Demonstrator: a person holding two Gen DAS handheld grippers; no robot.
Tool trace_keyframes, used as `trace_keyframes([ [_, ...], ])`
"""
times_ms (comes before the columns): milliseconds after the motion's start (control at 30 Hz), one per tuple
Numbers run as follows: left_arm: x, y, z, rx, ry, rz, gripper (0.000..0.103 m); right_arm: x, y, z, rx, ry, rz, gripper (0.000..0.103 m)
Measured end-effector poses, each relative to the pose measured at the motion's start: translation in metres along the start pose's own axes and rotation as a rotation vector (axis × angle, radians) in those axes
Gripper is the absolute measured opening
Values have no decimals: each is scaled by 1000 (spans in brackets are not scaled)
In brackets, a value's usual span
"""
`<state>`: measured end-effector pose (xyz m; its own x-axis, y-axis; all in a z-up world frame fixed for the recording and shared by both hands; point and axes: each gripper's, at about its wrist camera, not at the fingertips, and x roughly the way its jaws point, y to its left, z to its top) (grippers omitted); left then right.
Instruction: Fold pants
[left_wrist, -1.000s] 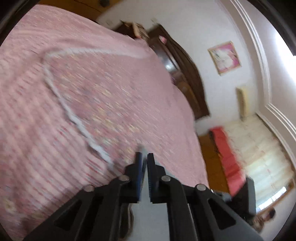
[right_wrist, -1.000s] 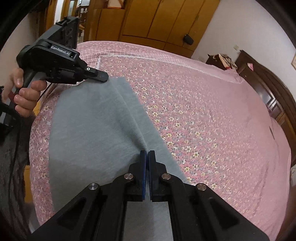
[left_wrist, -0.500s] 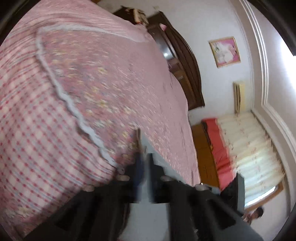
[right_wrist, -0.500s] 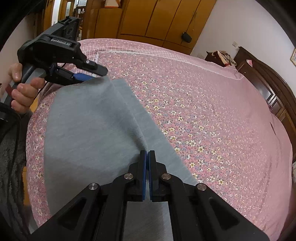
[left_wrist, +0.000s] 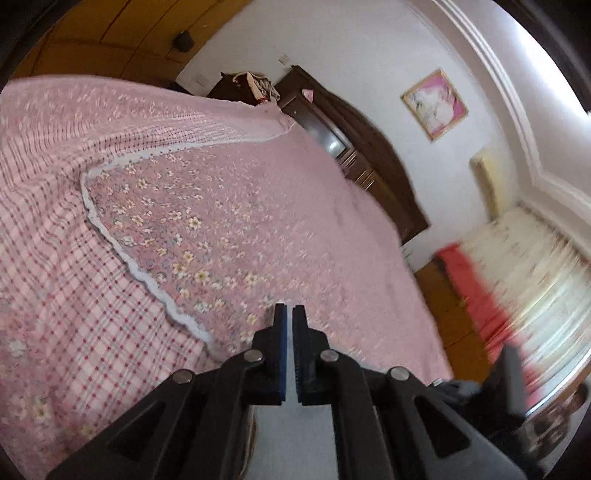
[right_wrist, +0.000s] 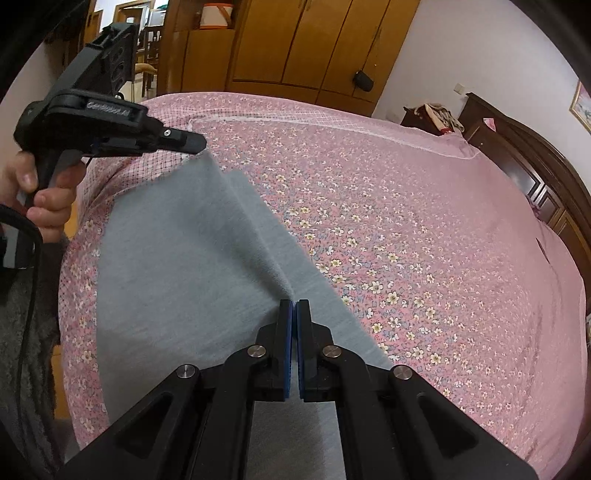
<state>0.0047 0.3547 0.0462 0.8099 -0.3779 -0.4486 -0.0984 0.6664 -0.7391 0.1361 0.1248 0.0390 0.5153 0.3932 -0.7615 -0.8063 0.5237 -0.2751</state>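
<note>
1. Pants (right_wrist: 177, 266): grey cloth, matt and fuzzy, like fleece.
2. Bedspread (right_wrist: 424, 229): pink printed cloth, matt, with small flowers; a checked border and a white lace trim (left_wrist: 147, 284).
3. Right hand-held gripper (right_wrist: 294, 314): matt black plastic, blue pads, bright metal pins.
4. Left hand-held gripper (right_wrist: 192, 143): the same matt black plastic.
5. Wardrobe (right_wrist: 314, 44): orange-brown wood, smooth with a soft sheen.
6. Headboard (right_wrist: 535, 166): dark wood, glossy.

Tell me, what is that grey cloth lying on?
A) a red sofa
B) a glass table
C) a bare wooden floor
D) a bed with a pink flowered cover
D: the grey pants are spread over the bed's pink flowered bedspread, with the left gripper and right gripper each pinching an edge.
</note>
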Motion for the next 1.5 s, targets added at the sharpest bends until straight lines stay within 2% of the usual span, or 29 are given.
trace_keyframes([
  [67, 10, 5, 4, -32, 30, -28, 0, 4, 0, 0, -9, 10, -3, 3],
  [133, 22, 14, 6, -69, 98, -25, 0, 9, 0, 0, -2, 16, 0, 3],
  [167, 27, 15, 6, -89, 128, -16, 4, 11, -1, 0, 6, 18, 5, 3],
  [233, 31, 15, 8, -94, 154, 2, 18, 13, -2, -1, 15, 20, 12, 3],
  [333, 36, 10, 8, -87, 152, 18, 22, 13, 1, -5, 2, 21, 19, 3],
  [400, 33, 17, 5, -93, 143, 41, 42, 14, 2, -7, -2, 25, 23, 3],
  [467, 30, 19, 4, -91, 123, 40, 44, 15, 2, -8, 3, 25, 26, 3],
  [533, 28, 24, 2, -81, 141, 33, 42, 15, 1, -9, 9, 24, 29, 3],
  [567, 30, 22, 0, -70, 162, 12, 20, 15, 0, -9, 12, 23, 31, 3],
  [600, 24, 31, 1, -53, 168, 4, 4, 15, 0, -9, 14, 22, 32, 3],
  [633, 23, 24, 1, -24, 152, 9, 2, 15, -1, -10, 15, 22, 34, 3],
  [700, 11, 10, 1, 58, 82, 23, 2, 15, -2, -9, 13, 23, 34, 3],
  [767, -2, 0, 1, 87, 37, -38, 2, 13, -2, -9, 11, 23, 32, 3],
  [867, -15, -11, -2, 132, 1, -80, 2, -3, -1, -10, 21, -9, 31, 3],
  [933, -15, -13, -1, 133, 0, -93, 2, -13, 0, -12, 21, -35, 36, 3],
  [1100, -1, -10, 5, 92, 28, -49, 2, -30, -5, -17, 39, -62, 48, 3],
  [1267, 12, -20, 15, 79, 26, -50, 2, -16, -7, -20, 38, -21, 52, 3],
  [1400, 11, -24, 22, 65, -3, -92, 2, -3, -10, -18, 33, -7, 76, 3],
  [1467, 11, -28, 24, 80, -11, -101, 2, -5, -16, -17, 70, -42, 157, 8],
  [1500, 11, -26, 25, 85, -10, -102, 2, -4, -19, -16, 85, -49, 195, 19],
])
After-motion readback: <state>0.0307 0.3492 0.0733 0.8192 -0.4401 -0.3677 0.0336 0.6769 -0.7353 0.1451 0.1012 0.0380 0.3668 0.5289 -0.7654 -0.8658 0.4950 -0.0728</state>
